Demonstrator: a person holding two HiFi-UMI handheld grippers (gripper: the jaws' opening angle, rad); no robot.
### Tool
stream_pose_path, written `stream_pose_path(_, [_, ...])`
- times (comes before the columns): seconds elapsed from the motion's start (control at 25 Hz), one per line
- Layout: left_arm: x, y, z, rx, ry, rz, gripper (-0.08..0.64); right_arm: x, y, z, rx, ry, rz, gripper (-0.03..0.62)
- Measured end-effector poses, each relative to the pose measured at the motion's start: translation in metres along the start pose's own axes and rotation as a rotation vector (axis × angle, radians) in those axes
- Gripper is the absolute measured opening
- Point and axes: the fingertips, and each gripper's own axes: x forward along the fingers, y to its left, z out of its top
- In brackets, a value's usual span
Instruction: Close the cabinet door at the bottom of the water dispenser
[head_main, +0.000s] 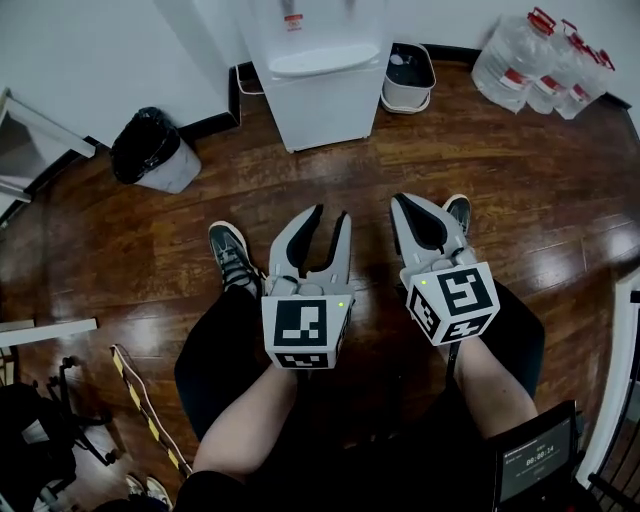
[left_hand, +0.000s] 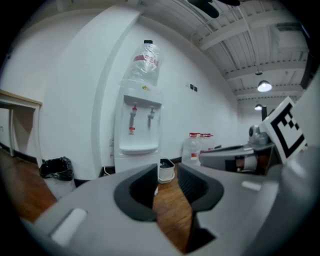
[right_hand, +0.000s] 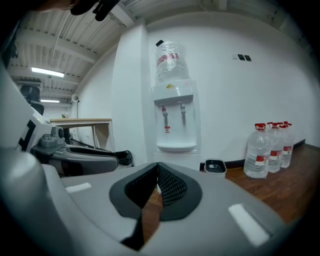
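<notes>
Head view: water dispenser (head_main: 318, 75) at far wall, cabinet door (head_main: 325, 118) at its base, well apart from you; ajar or flush, cannot tell. Left gripper (head_main: 330, 213) jaws apart, empty; right gripper (head_main: 410, 205) closed, empty. Risk: your parted left jaws snag door edge; hard shove rocks dispenser.

A bin (head_main: 152, 150) lined with a black bag stands on the wood floor (head_main: 520, 200) near the white wall (head_main: 100, 50). A small white pail (head_main: 408, 78) sits further right along that wall. Clear bottles (head_main: 545, 62) with red caps cluster in the far right corner, well apart from the bin.
</notes>
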Motion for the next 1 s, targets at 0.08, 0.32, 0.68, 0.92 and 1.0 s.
stream_pose_path(0.08, [-0.001,-0.008,0.003,0.001,-0.014,-0.012,0.144,-0.007,-0.004,-0.001,0.024,-0.004,0.0,0.006])
stream_pose_path(0.32, [-0.002,-0.023,-0.007,0.021,0.002,-0.03,0.138,-0.014,-0.003,-0.008,0.0,0.0,0.004,0.005])
stream_pose_path(0.68, [-0.001,-0.025,-0.003,0.023,0.006,-0.037,0.138,-0.014,0.001,0.003,0.02,-0.035,0.023,0.005])
stream_pose_path(0.92, [0.001,-0.028,-0.007,0.031,0.006,-0.044,0.138,-0.015,0.0,0.001,0.028,-0.03,0.024,0.005])
stream_pose_path(1.0, [0.002,-0.032,-0.009,0.031,0.012,-0.049,0.137,-0.015,-0.001,0.002,0.026,-0.032,0.023,0.005])
